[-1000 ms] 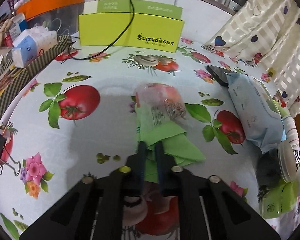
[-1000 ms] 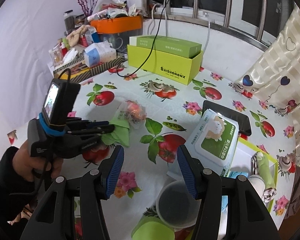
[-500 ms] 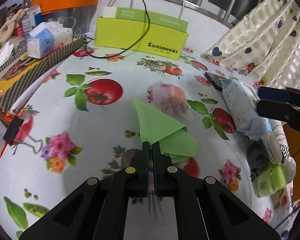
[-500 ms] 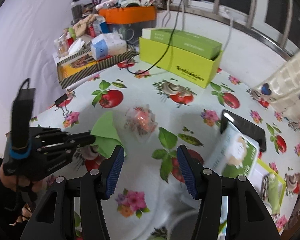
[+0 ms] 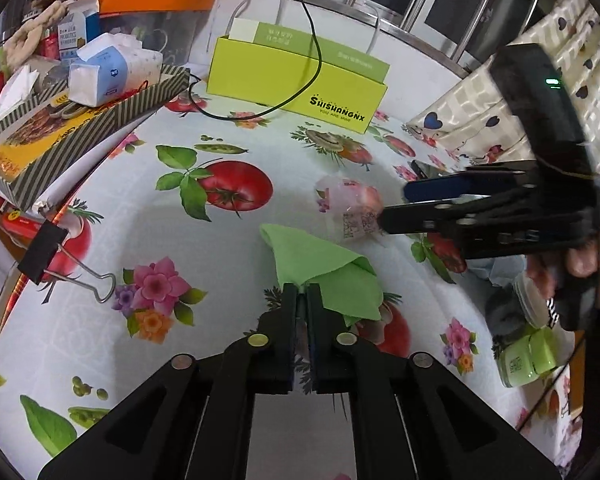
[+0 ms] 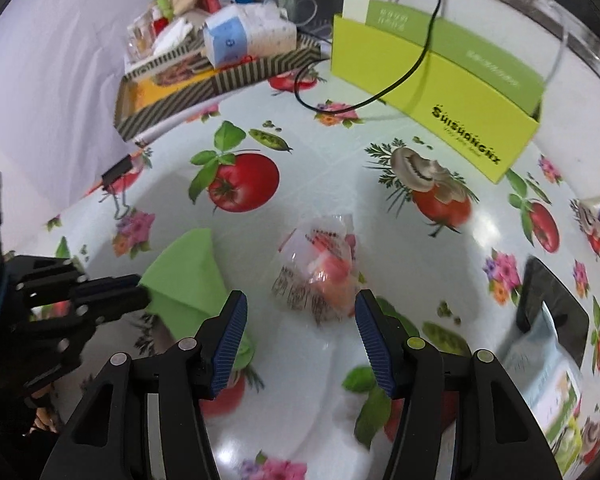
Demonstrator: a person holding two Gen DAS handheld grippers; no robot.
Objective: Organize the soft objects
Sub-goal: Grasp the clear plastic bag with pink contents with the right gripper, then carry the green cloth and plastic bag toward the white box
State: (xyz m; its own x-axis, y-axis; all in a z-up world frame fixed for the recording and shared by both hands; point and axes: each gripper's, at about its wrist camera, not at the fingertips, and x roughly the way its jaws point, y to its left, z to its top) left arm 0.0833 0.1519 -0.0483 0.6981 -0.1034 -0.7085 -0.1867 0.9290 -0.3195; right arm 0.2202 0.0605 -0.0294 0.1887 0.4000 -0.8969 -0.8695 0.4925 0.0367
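Note:
My left gripper (image 5: 302, 292) is shut on a corner of a folded green cloth (image 5: 320, 264), which droops from the fingers just over the tablecloth. A clear plastic bag with a pink and red soft thing inside (image 6: 320, 268) lies a little past the cloth. My right gripper (image 6: 298, 308) hovers over that bag, pointing steeply down, and its jaws are opening. The bag's near end sits in line with the gap and the blue pads (image 6: 230, 336) do not touch it. In the left wrist view the right gripper (image 5: 396, 206) reaches in from the right beside the bag (image 5: 350, 208).
A yellow-green box (image 5: 296, 80) with a black cable over it stands at the back. A striped tray of clutter (image 5: 80, 124) is back left, a binder clip (image 5: 44, 256) at the left edge. A wipes pack (image 6: 548, 356), phone (image 6: 540, 296) and green jar (image 5: 528, 356) lie right.
The right gripper has swung left and down from the wipes pack to over the plastic bag. The left gripper has drawn the green cloth back off the bag.

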